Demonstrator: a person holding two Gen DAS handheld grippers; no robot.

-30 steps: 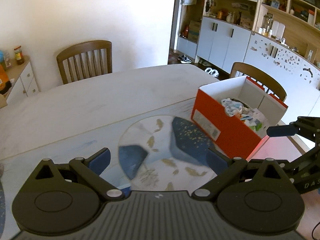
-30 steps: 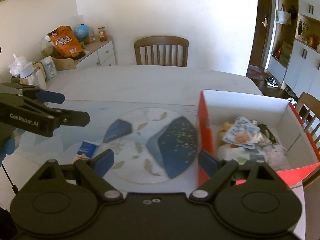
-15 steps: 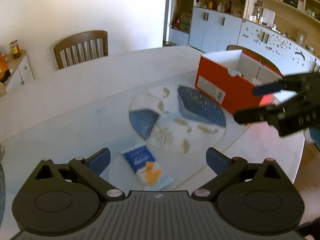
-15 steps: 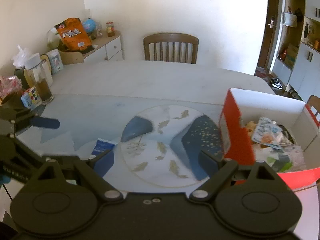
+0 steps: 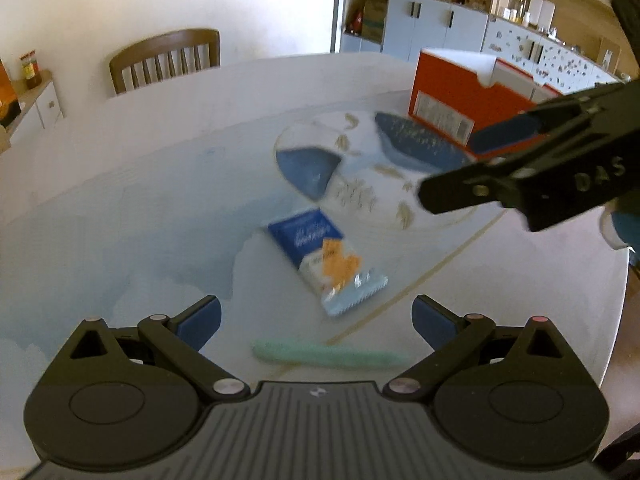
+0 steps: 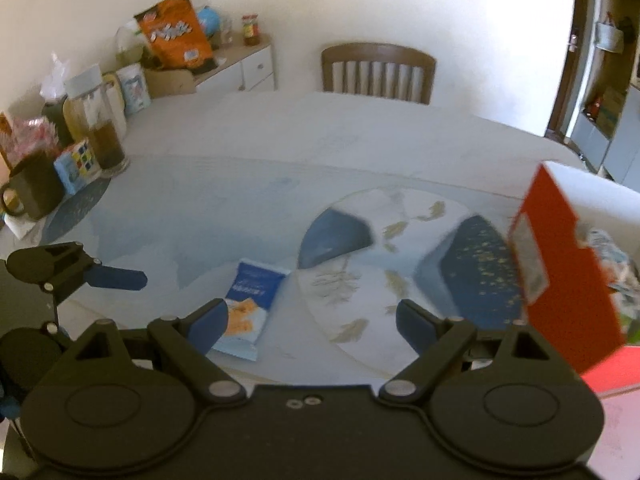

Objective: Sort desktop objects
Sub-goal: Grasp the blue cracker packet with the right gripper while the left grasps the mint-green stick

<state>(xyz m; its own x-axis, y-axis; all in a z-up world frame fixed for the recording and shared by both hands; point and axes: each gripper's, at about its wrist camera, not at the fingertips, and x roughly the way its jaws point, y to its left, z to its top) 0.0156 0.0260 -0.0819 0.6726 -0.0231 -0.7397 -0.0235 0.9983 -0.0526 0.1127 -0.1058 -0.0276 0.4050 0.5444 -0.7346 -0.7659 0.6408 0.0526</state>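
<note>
Hovering over the glossy, glass-topped bench [image 5: 120,208], the left gripper [image 5: 316,318] has its blue-padded fingers [image 5: 198,318] spread wide with nothing between them. Just ahead of it lies a flat, crinkly snack packet [image 5: 326,256], blue at the far end, pale with an orange picture nearer, its serrated foil edge pointing this way. Right under the fingers sits a slim, pale-green stick-shaped thing [image 5: 328,354], too blurred to name. From the right wrist view the same snack packet [image 6: 250,304] lies flat just beyond the left finger of the right gripper [image 6: 312,320], whose fingers are likewise held apart and empty. Beyond the packet a round placemat [image 6: 380,264] lies flat, white with dark blue patches and small gold leaf shapes. At the right edge stands an orange cardboard box [image 6: 560,272], matte, open-topped, white inside, with crumpled wrappers showing in it. The black, angular right gripper [image 5: 532,168] crosses the left view in front of that box [image 5: 452,92]. A slatted wooden chair [image 6: 378,70] stands at the far side.
</note>
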